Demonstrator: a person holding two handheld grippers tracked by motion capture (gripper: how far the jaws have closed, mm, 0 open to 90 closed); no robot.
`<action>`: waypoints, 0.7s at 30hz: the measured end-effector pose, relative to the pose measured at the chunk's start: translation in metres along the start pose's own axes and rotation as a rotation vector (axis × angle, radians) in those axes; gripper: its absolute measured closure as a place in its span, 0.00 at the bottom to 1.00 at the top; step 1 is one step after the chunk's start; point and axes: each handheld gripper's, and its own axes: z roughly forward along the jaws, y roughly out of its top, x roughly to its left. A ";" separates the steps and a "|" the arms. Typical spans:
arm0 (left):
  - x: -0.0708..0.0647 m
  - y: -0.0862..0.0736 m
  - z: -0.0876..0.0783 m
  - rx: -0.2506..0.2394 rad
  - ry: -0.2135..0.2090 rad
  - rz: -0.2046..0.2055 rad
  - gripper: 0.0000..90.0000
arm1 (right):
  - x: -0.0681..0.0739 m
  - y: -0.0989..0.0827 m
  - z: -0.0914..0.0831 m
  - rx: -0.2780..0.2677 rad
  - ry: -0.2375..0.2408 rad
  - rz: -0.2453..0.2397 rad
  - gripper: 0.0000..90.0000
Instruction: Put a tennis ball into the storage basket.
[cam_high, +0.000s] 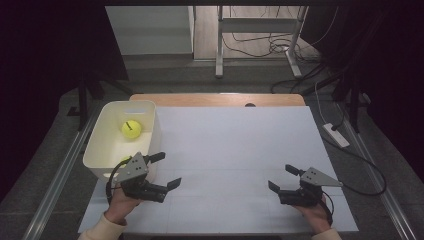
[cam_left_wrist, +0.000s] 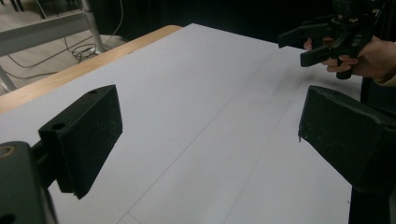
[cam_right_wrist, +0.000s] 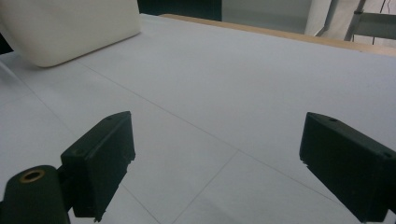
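A cream plastic bin (cam_high: 102, 145) stands on the left of the white sheet (cam_high: 235, 150); a yellow tennis ball (cam_high: 131, 129) lies in it, and a second yellow one (cam_high: 125, 160) peeks out behind my left gripper. My left gripper (cam_high: 165, 170) hovers at the bin's near right corner, open and empty; its jaws stand wide apart over bare sheet in the left gripper view (cam_left_wrist: 205, 135). My right gripper (cam_high: 283, 178) is at the front right, open and empty, also seen far off (cam_left_wrist: 308, 44). Its own view (cam_right_wrist: 215, 154) shows wide jaws and the bin's wall (cam_right_wrist: 70, 28).
A wooden table edge (cam_high: 220, 99) shows beyond the sheet. Past it are metal desk legs (cam_high: 219, 45) and cables on the floor. A white power strip (cam_high: 336, 135) lies off the table's right side. Metal rails run along both sides.
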 end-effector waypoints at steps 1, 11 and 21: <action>-0.004 0.000 0.000 -0.001 -0.002 0.015 0.08 | 0.000 0.000 0.000 -0.002 0.000 0.000 0.11; -0.010 -0.016 0.008 0.044 -0.028 -0.014 0.08 | 0.001 0.000 0.000 0.002 0.000 -0.002 0.11; -0.003 -0.045 0.020 0.093 -0.035 -0.056 0.08 | 0.001 0.000 0.001 0.003 0.002 -0.004 0.11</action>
